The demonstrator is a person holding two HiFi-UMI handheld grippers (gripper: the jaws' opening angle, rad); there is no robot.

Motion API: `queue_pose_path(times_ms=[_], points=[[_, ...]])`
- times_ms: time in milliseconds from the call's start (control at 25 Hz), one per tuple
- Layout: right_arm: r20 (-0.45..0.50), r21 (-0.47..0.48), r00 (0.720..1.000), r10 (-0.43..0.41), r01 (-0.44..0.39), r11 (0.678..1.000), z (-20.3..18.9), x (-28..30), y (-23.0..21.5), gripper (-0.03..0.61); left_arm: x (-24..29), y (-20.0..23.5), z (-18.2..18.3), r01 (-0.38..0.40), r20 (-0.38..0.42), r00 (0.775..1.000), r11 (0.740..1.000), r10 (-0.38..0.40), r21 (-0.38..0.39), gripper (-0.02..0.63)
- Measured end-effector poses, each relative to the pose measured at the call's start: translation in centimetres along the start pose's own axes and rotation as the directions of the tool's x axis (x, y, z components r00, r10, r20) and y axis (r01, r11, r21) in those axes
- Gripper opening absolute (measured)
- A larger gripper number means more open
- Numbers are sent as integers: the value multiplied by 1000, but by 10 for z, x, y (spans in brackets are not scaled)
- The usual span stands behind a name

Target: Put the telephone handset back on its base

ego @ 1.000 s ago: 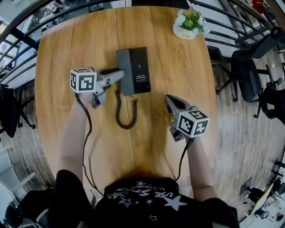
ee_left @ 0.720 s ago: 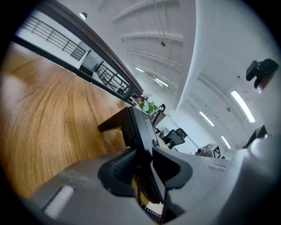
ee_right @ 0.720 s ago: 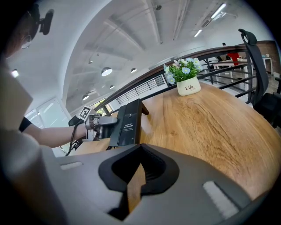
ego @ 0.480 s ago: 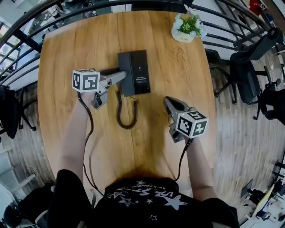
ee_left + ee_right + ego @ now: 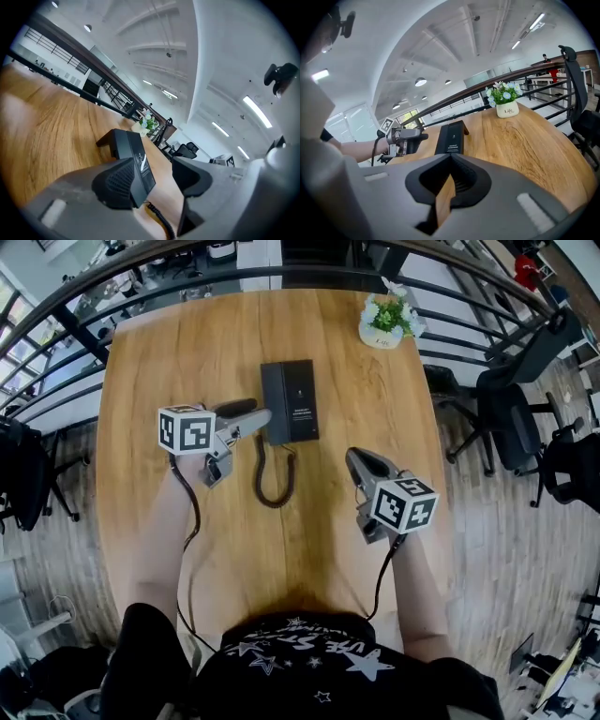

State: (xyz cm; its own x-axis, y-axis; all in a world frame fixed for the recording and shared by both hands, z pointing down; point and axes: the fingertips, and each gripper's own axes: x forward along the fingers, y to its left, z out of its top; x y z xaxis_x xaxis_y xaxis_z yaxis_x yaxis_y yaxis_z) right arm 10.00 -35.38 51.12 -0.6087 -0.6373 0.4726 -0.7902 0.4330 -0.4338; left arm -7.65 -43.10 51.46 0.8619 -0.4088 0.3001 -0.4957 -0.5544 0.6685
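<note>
Two grippers are shown. The left gripper (image 5: 255, 414) is held level over the table (image 5: 150, 371) with its jaws opening and already well apart; nothing is pressed between them, and their tips lie just beside the left edge of the telephone. The right gripper (image 5: 355, 458) is held with its jaws drawn together, only a sliver of tabletop being seen through them, and nothing is gripped. One telephone is seen: one handset (image 5: 273, 401) is seated along the left side of one black base (image 5: 302, 399), and one coiled cord (image 5: 274, 476) is looped from it toward the person, between the two grippers. Compared with one second earlier, the left jaws, then narrow at the handset's edge, are spread; the handset is found in the same seat on the base, and the right gripper is kept at the same spot right of the cord. One white pot of flowers (image 5: 382, 319) is set near the table's far right corner, well apart from the telephone. A dark railing (image 5: 141, 263) is run behind the table, and two office chairs (image 5: 509, 401) are seen on the floor to the right.
</note>
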Motion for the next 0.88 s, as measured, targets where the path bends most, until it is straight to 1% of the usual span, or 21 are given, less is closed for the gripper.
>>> queue_pose_path(times_ms=[160,280,440,520,720,880], points=[[37,-38,999,15,-13,999,14,-17,24,2,-27,-35,3,9,57,998,999,-11,36,253],[75,-69,997,27,-22,997,28,-32,45,2,-52,-63,3,-12,106,994,997,4,77,252],[114,-102,992,56,-45,994,39,-52,75,2,-86,-104,-4,-36,198,980,995,18,90,252],[127,-115,989,74,-59,992,39,-60,92,2,-103,-126,-12,-43,228,973,993,17,110,252],[153,-140,982,113,-91,986,30,-76,137,2,-147,-166,-40,-73,266,964,984,26,165,252],[164,-115,977,135,-117,986,10,-89,164,0,-179,-184,-76,-141,287,955,969,79,204,252]])
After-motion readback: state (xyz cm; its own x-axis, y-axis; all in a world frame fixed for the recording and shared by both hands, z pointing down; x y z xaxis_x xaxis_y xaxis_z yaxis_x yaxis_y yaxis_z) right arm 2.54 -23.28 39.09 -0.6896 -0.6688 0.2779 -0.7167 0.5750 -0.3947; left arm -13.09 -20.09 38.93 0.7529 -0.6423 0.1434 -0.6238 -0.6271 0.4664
